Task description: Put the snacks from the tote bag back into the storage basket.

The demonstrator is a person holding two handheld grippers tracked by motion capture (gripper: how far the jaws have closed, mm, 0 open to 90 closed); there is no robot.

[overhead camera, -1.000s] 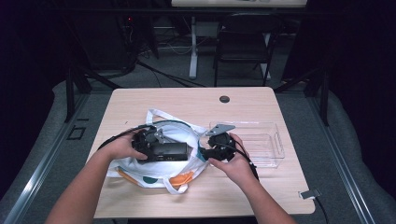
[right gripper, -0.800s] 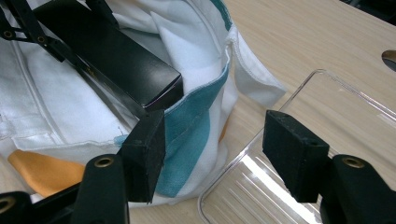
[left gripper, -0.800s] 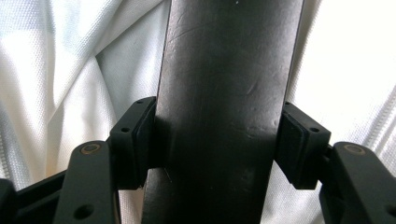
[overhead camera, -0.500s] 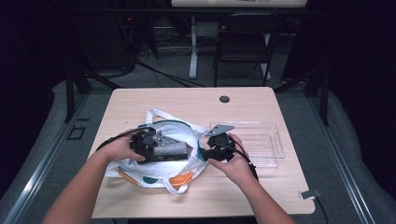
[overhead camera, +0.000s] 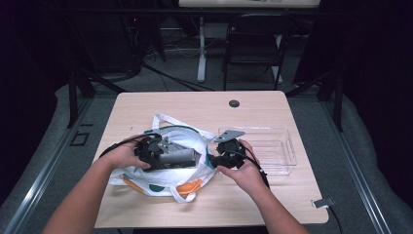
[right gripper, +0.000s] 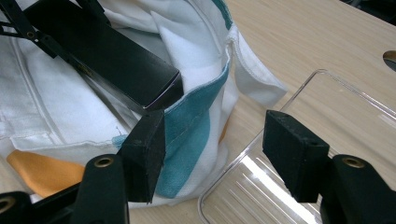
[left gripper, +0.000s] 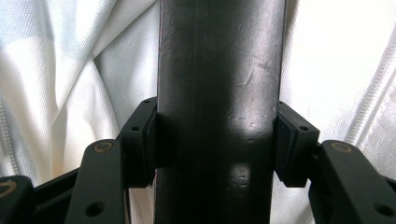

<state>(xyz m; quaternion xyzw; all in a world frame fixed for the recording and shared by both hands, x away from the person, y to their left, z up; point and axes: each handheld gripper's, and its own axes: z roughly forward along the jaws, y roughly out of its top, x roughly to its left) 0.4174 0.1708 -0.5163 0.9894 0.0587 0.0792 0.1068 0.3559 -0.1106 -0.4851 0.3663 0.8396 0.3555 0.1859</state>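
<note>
From the high view, the left gripper (overhead camera: 155,151) held a dark box (overhead camera: 176,157) over the white bag (overhead camera: 160,178) on the counter (overhead camera: 195,105). Its own view showed jaws, just closing, clamped on it. The right gripper (right gripper: 212,154) stood wide at the bag's rim beside a clear tray (right gripper: 327,121); lifting out seemed unfinished.
</note>
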